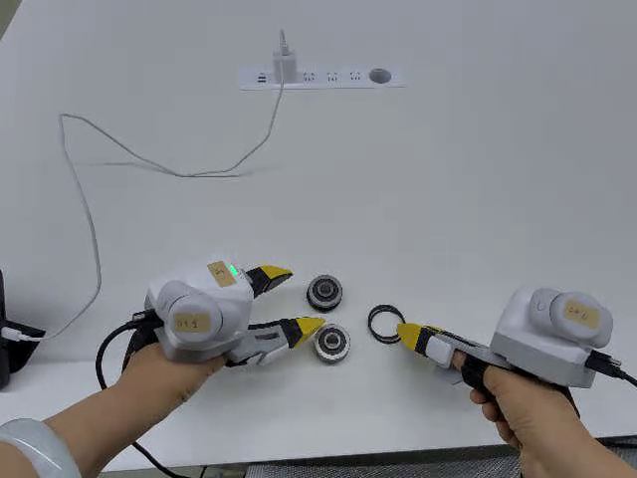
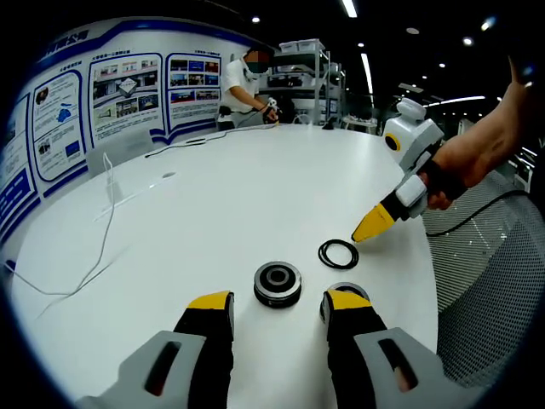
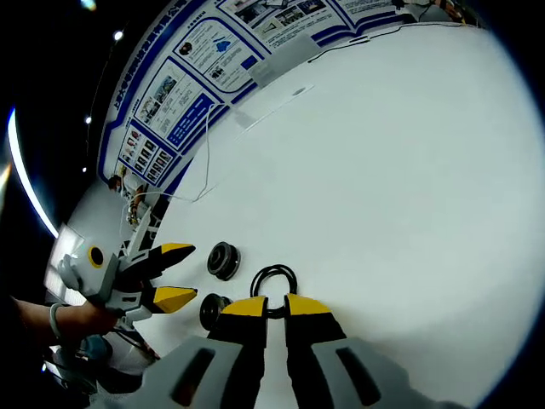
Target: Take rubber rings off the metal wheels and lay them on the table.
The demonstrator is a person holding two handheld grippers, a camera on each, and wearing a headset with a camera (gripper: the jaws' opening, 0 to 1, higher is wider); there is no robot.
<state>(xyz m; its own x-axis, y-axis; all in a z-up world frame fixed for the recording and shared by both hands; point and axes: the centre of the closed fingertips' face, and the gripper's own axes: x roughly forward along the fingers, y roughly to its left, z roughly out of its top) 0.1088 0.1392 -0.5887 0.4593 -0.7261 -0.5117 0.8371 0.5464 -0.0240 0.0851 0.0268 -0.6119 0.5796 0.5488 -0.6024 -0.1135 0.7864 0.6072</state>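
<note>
Two metal wheels lie on the white table (image 1: 448,199): a dark-rimmed wheel (image 1: 324,292) (image 2: 278,283) (image 3: 223,260) and, nearer me, a silvery wheel (image 1: 331,343) (image 3: 211,311). My left gripper (image 1: 289,302) (image 2: 278,307) is open, its yellow tips on either side of the dark-rimmed wheel; one finger partly hides the silvery wheel (image 2: 345,290). A loose black rubber ring (image 1: 386,323) (image 2: 338,253) (image 3: 274,277) lies flat to their right. My right gripper (image 1: 408,334) (image 3: 276,307) holds the ring's near edge between almost closed tips.
A white power strip (image 1: 320,77) with a plugged charger (image 1: 284,68) lies at the far side, its cable (image 1: 90,199) looping along the left. A dark object (image 1: 5,339) sits at the left edge. The table's front edge runs close under my hands.
</note>
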